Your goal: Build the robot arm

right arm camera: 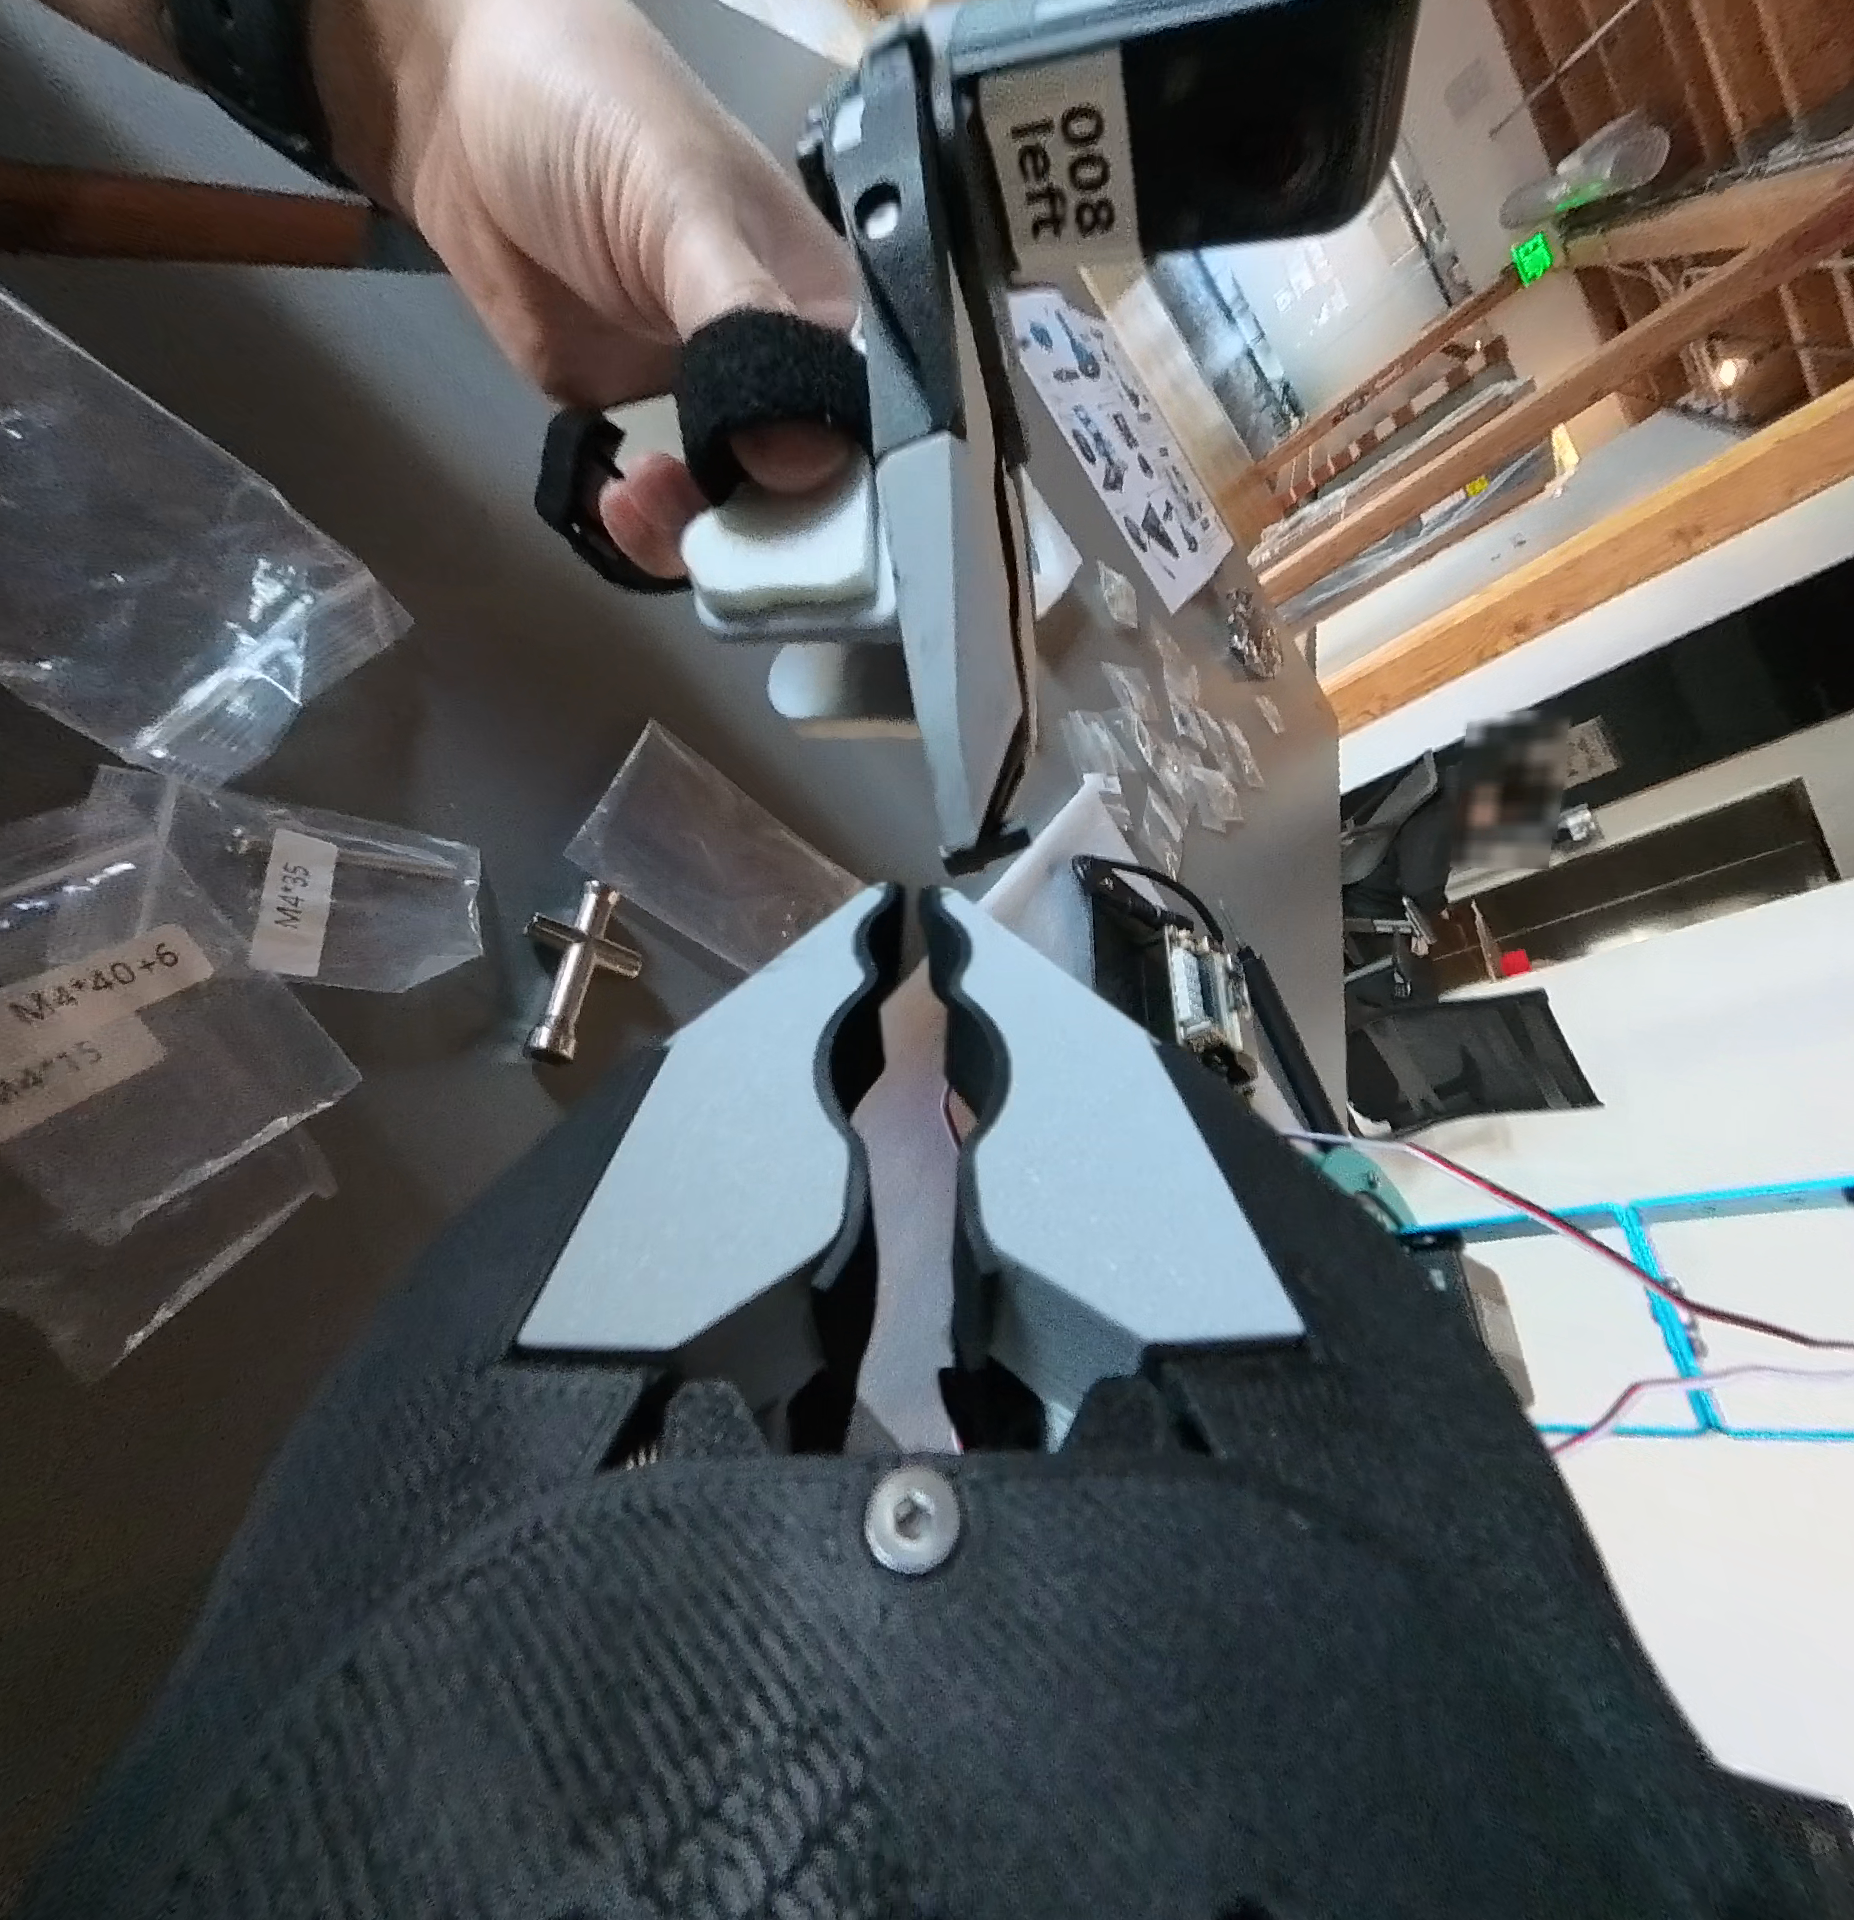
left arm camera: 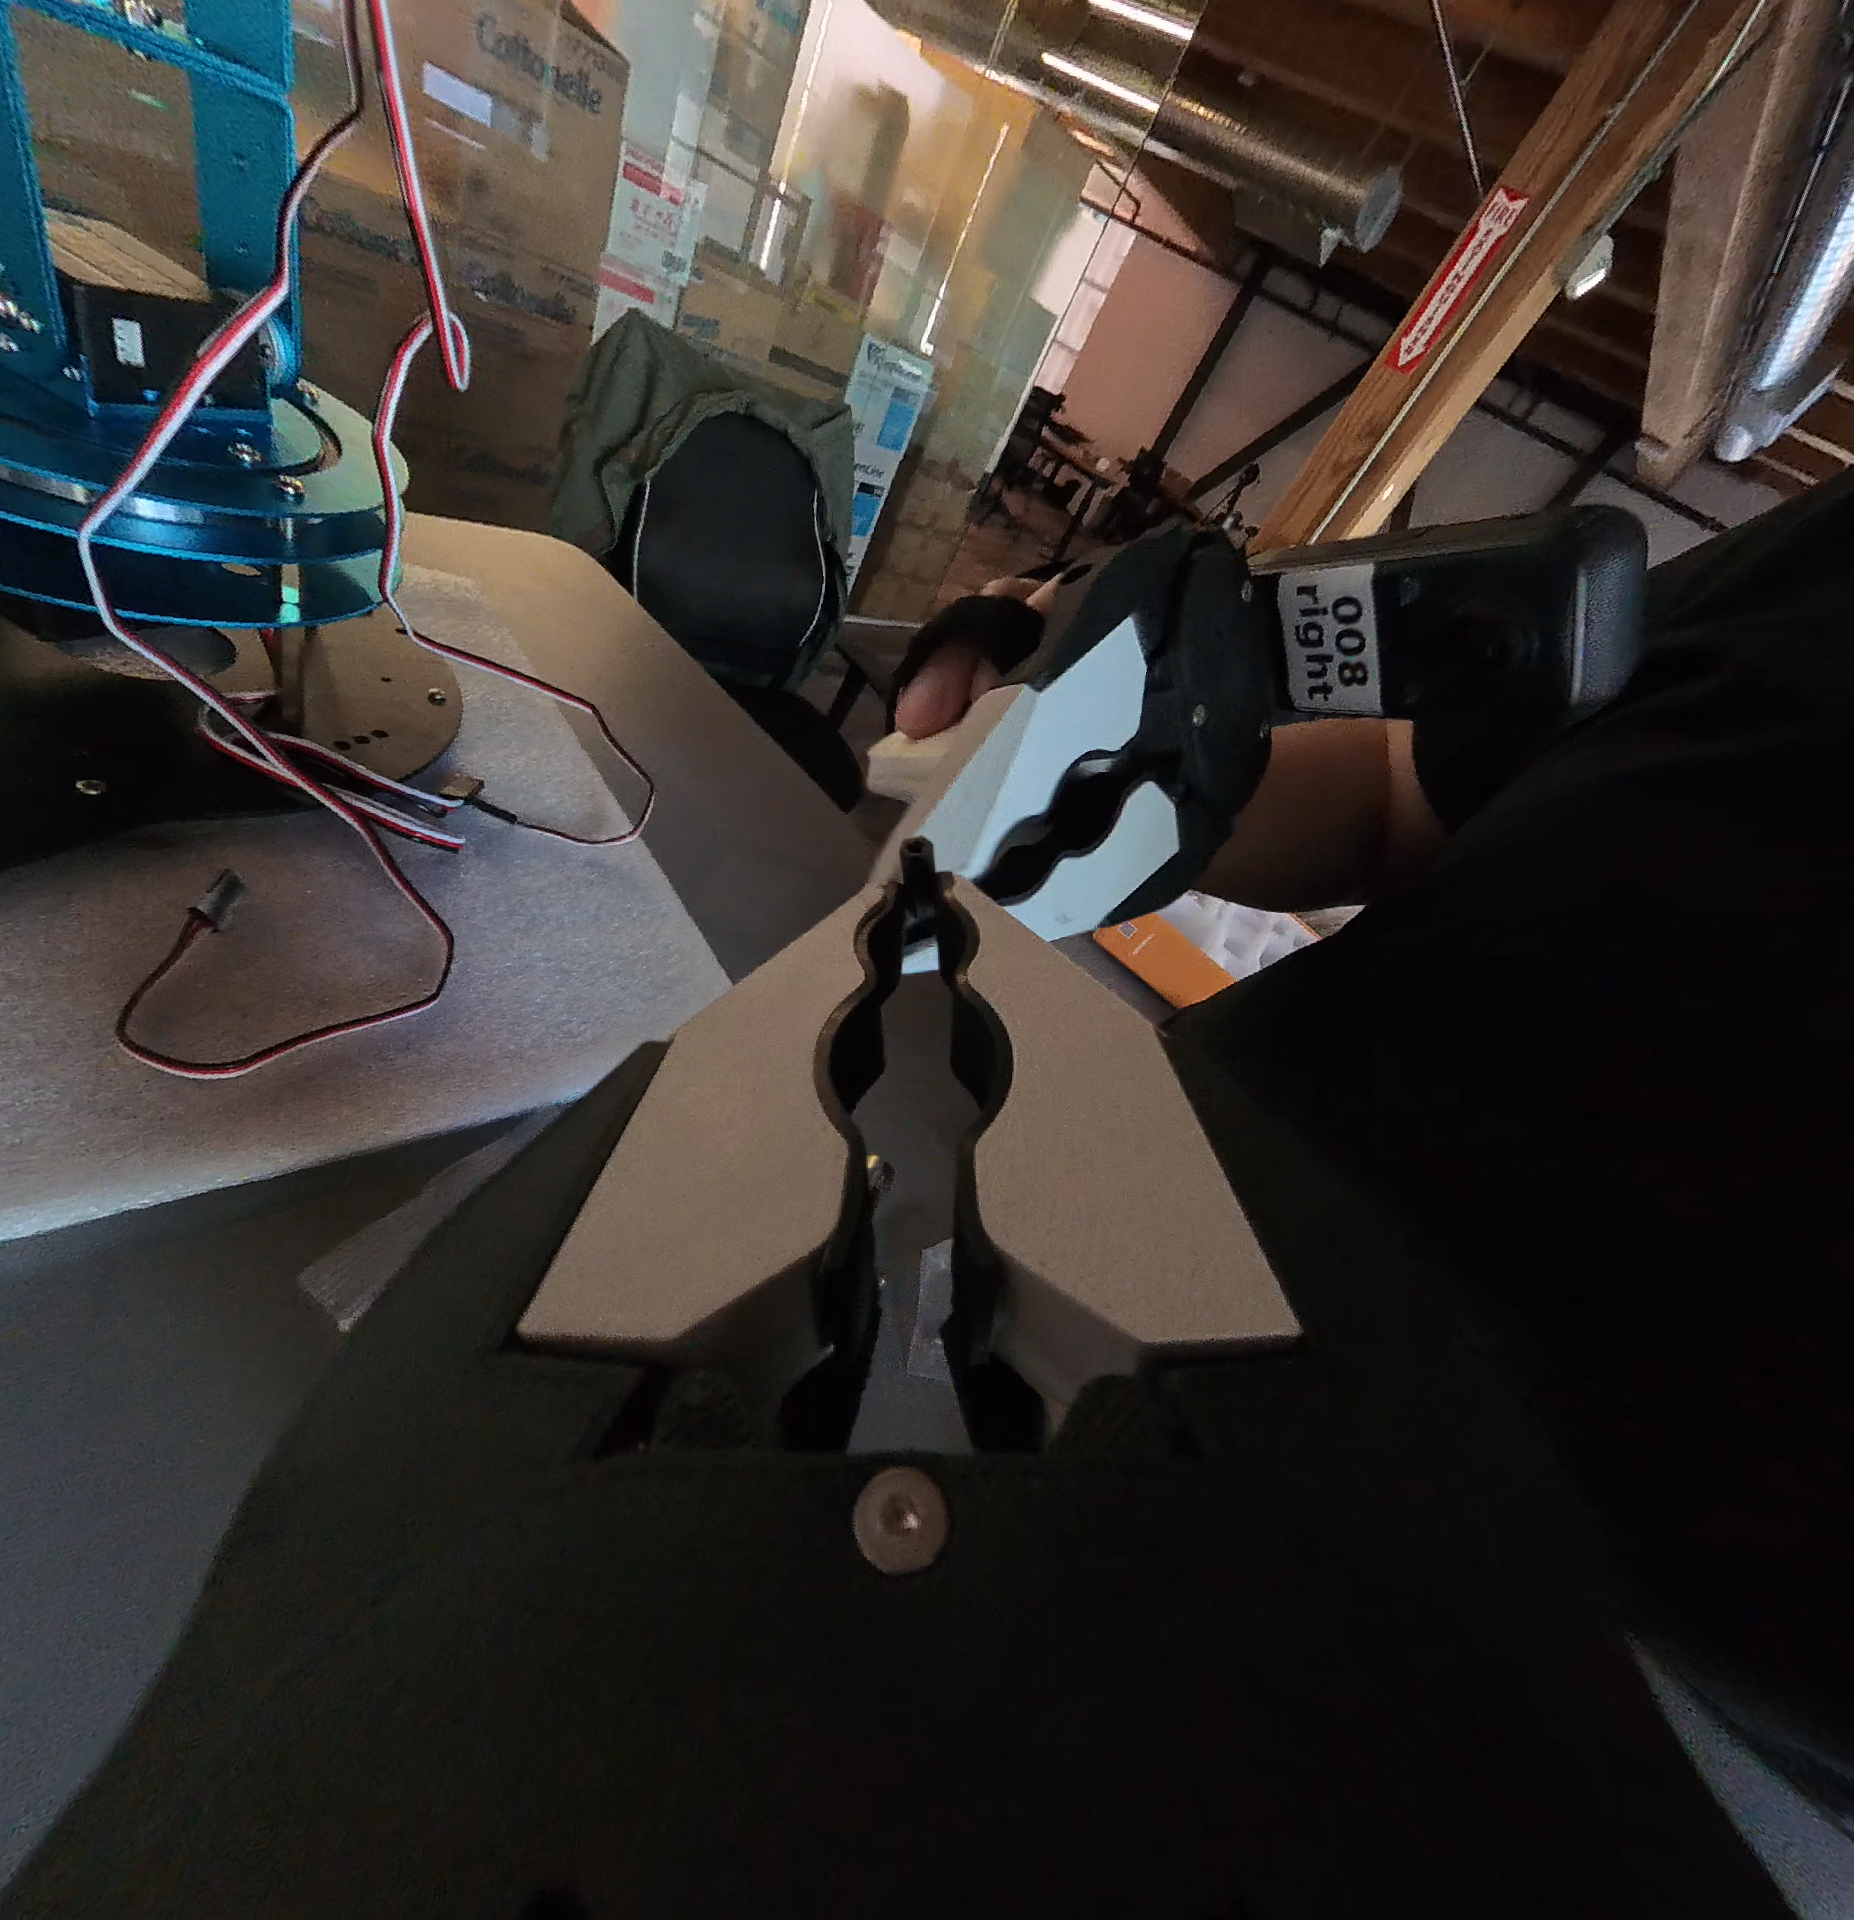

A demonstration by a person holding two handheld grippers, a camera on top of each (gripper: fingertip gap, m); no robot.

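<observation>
Blue metal frame [left arm camera: 123,416] stood at far left of the left wrist view, red-and-white wires [left arm camera: 424,260] hanging from it onto a grey foam mat [left arm camera: 383,987]; one loose plug [left arm camera: 219,896] lay apart on the mat. Centre: left gripper [left arm camera: 918,904] was clenched at the tips on a small black piece [left arm camera: 918,868], whose long axis ran forward along the fingers so its end stuck out past them. Just right of it, tips nearly touching the piece, came the right gripper [left arm camera: 1006,873], angled in from the right side. Right wrist view, left side: clear plastic bags [right arm camera: 123,582] with white stickers, then a metal cross wrench [right arm camera: 580,971] flat on the table, near but clear of the fingers. Right gripper [right arm camera: 910,899] had its jaws drawn almost together; nothing seen between the tips. Left gripper descended from above, its tip and black piece just beyond and slightly right of those tips. Circuit board [right arm camera: 1198,987] lay farther right.
</observation>
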